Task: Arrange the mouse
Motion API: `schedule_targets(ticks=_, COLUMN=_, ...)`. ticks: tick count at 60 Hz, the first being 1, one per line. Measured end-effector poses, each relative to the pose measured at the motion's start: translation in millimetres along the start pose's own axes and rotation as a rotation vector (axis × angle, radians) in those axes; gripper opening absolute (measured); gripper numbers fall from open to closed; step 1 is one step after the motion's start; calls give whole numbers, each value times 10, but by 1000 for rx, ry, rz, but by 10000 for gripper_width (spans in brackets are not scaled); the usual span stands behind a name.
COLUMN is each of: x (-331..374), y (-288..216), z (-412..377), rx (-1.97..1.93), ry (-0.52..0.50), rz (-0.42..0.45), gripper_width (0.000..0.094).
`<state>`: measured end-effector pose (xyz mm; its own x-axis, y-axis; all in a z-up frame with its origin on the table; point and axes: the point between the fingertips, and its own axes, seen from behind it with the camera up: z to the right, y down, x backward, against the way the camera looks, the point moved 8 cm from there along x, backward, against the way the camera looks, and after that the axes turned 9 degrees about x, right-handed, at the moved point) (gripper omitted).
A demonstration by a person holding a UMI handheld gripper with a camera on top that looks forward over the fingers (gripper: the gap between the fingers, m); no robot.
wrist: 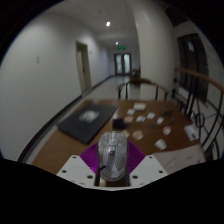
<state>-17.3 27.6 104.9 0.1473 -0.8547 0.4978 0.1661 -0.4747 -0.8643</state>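
Note:
A silver-grey computer mouse [111, 156] sits between my gripper's [112, 165] two fingers, its nose pointing away from me. The purple pads [90, 157] press against both its sides, so the gripper is shut on it. The mouse is held above a wooden table [140, 130]. A dark mouse mat [87, 121] lies on the table beyond the fingers, to the left.
Several white paper cards [150, 118] are scattered over the table's right half, with one larger sheet [182, 154] near the right finger. Dark chairs [200, 105] stand at the table's right side. A corridor with doors [122, 63] runs beyond the table.

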Motion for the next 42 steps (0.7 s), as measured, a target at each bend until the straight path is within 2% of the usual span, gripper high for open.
schedule_targets(ticks=6, x=685, y=-508, z=478, rx=-6, ry=71, rz=167, gripper_width=337)
schedule_targets(ticks=11, x=1123, y=-557, z=1036, rx=2, ry=150, rz=213, gripper_width=335)
schedule_targets(ticks=13, x=1204, y=-535, z=1233, rx=0, ry=183, rz=195, gripper_width=335)
schedule_targets(ticks=17, x=1224, y=-187, z=1556, rx=9, ry=227, rz=115, gripper_width=332)
schedule_targets(ticks=25, x=839, y=732, z=1889, rx=-26, ry=222, rz=-95, gripper_width=332)
schedule_targets(ticks=30, x=679, y=1086, z=1931, rx=-58, ry=216, rz=-159, gripper_width=336)
schedule_targets(ticks=35, x=624, y=1249, z=1976, rx=-65, ry=215, rz=-182, gripper_width=340)
schedule_targets(ticks=42, x=605, y=1319, z=2045, rx=-91, ry=187, rz=-200, gripper_width=533)
